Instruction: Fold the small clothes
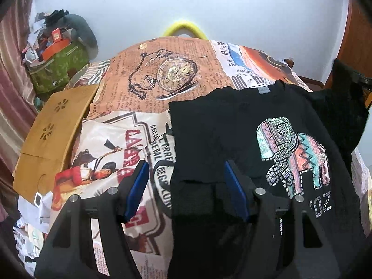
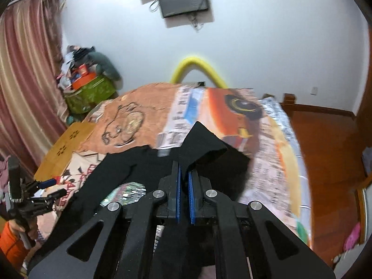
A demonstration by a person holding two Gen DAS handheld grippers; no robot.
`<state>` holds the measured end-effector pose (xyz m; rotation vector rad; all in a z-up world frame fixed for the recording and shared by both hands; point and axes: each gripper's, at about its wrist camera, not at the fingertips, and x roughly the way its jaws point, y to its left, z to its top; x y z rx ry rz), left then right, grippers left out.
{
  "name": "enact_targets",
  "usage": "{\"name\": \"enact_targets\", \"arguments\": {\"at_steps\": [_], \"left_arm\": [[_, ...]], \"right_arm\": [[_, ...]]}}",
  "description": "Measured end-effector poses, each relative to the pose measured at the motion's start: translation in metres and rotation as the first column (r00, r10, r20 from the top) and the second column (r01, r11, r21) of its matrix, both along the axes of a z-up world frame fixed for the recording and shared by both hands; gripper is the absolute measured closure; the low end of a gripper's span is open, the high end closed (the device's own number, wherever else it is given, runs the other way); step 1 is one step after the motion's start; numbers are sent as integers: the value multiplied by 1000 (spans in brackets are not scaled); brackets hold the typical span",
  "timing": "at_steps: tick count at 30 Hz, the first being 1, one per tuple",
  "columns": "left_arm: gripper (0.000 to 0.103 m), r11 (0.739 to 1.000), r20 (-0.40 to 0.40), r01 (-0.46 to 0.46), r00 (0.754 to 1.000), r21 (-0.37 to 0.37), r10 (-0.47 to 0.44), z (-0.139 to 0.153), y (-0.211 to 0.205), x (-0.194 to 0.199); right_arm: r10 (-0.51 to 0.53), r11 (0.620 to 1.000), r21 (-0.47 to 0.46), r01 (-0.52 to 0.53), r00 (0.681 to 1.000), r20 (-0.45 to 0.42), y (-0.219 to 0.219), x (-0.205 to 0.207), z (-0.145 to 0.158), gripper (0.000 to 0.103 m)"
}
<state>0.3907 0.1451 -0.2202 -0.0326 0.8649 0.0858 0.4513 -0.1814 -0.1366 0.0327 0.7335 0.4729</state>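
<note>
A small black T-shirt with a sequinned elephant print lies on the printed bedspread. My left gripper is open, its blue pads either side of the shirt's near left edge, holding nothing. My right gripper is shut on the black T-shirt, pinching a sleeve or side edge and lifting it above the bed. In the left wrist view that raised cloth hangs at the right. The left gripper also shows at the far left of the right wrist view.
A wooden lap tray lies on the bed's left side. A green bag piled with clutter stands by the pink curtain. A yellow foam arc stands behind the bed. Wooden floor lies to the right.
</note>
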Motion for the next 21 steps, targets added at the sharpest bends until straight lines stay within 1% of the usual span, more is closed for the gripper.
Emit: {"name": "enact_targets", "arguments": {"at_steps": [5, 9, 10, 11, 12, 13, 14, 15, 17, 19, 21], "left_arm": [[37, 1000, -19, -6, 1000, 4, 6, -7, 8, -7], [37, 1000, -36, -9, 999, 11, 9, -11, 11, -10], [37, 1000, -38, -9, 999, 11, 10, -11, 12, -11], [37, 1000, -41, -10, 999, 11, 10, -12, 12, -12], [37, 1000, -42, -9, 999, 11, 10, -12, 11, -13], [37, 1000, -43, -9, 999, 11, 9, -11, 10, -13], [37, 1000, -44, -8, 999, 11, 8, -10, 9, -13], [37, 1000, -44, -5, 999, 12, 6, -9, 7, -14], [37, 1000, -42, 1, 999, 13, -1, -7, 2, -13], [37, 1000, -39, 11, 999, 12, -11, -3, -5, -13], [37, 1000, -35, 27, 999, 10, -27, 1, -15, -13]], "right_arm": [[65, 997, -23, -67, 995, -77, 45, 11, -26, 98], [118, 992, -23, -123, 982, -149, 71, 9, -47, 94], [130, 991, -20, -135, 978, -161, 75, 7, -48, 93], [141, 989, -14, -146, 976, -166, 77, 5, -47, 90], [152, 988, -3, -155, 975, -163, 76, 3, -46, 83], [157, 988, 10, -157, 975, -155, 74, 0, -43, 79], [154, 988, 22, -152, 977, -146, 70, -1, -39, 73], [147, 989, 33, -144, 980, -133, 64, -3, -34, 70], [130, 991, 42, -126, 986, -107, 53, -7, -25, 68], [112, 993, 32, -110, 990, -84, 43, -11, -17, 68], [91, 996, 15, -91, 994, -59, 28, -16, -12, 61]]}}
